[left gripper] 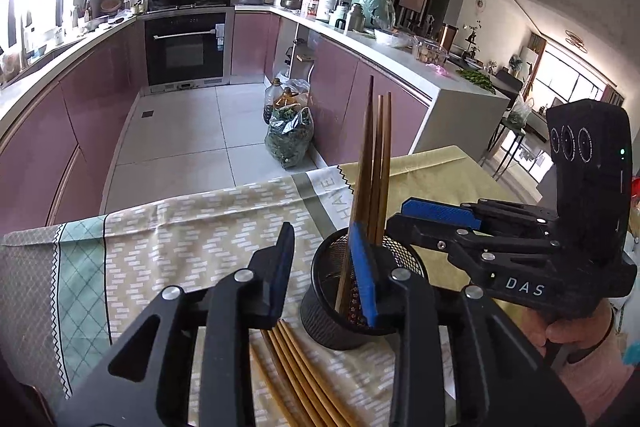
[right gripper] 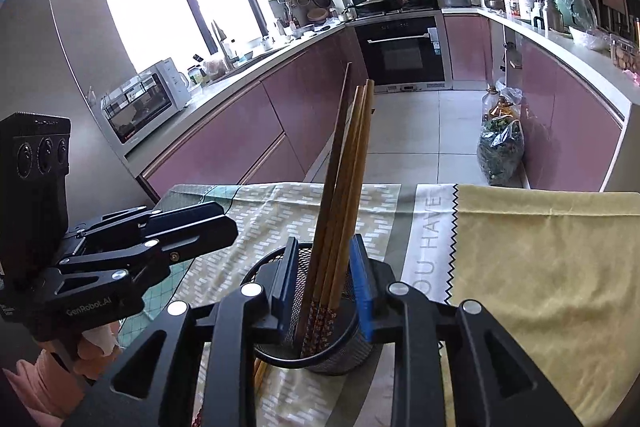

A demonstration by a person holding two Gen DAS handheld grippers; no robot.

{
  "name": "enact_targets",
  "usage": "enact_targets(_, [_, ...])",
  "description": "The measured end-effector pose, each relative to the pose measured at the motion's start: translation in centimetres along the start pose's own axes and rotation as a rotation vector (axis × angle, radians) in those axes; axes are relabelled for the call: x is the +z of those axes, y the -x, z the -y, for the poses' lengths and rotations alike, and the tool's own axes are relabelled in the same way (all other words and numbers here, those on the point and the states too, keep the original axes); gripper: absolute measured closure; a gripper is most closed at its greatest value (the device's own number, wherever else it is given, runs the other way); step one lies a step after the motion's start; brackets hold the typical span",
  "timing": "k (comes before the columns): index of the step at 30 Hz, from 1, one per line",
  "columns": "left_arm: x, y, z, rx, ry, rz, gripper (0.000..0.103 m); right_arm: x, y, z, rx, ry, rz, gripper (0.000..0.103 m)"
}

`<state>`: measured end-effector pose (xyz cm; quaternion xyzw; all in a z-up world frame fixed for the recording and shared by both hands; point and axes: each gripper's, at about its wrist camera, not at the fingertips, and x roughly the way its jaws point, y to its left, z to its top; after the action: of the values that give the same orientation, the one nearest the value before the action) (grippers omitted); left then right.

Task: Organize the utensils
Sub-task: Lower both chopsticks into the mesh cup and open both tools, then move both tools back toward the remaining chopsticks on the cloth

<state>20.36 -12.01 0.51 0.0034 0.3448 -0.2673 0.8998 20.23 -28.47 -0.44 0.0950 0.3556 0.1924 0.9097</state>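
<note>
Three chopsticks [right gripper: 344, 187] stand in the mesh cup [right gripper: 332, 343] at 6 o'clock on the desk [right gripper: 540, 267]. Right gripper [right gripper: 326, 287] jaws straddle them, apart. Left gripper [left gripper: 324, 267], jaws apart, sits at the cup's 9 o'clock above loose chopsticks [left gripper: 292, 371].

A: Left gripper [left gripper: 326, 269]: black linkage arms, silver rivets, blue pads; "GenRobot.AI" printed on its side.
B: Right gripper [right gripper: 328, 287]: same build, white "DAS" lettering; black housing at 12 o'clock, three round ports, green light. Pink sleeve [left gripper: 592, 383].
</note>
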Motion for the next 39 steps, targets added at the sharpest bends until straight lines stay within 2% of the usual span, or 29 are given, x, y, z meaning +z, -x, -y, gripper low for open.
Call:
enact_targets(9, [-2.5, 4.2, -1.6, 0.036, 0.028, 0.073, 0.066, -1.4, 1.9, -1.9, 0.014, 0.062, 0.028, 0.077])
enact_targets(12, [-3.9, 5.4, -2.2, 0.042, 0.033, 0.077, 0.062, -2.5, 3.4, -3.6, 0.015, 0.134, 0.055, 0.073])
enact_targets(19, [-7.9, 5.2, -3.5, 0.059, 0.056, -0.004, 0.061, -5.9, 4.6, -5.8, 0.086, 0.192, 0.014, 0.072])
enact_targets(27, [-12.9, 3.1, -4.1, 0.093, 0.088, -0.118, 0.061, -9.7, 1.7, -5.2, 0.084, 0.13, -0.103, 0.072])
enact_targets(31, [-14.2, 2.3, -4.1, 0.095, 0.099, -0.161, 0.061, -11.2, 0.2, -5.5, 0.069, 0.112, -0.156, 0.072])
enact_targets(39, [-15.1, 1.4, -3.2, 0.104, 0.063, -0.195, 0.061, -12.8, -1.5, -6.3, 0.053, 0.112, -0.215, 0.072])
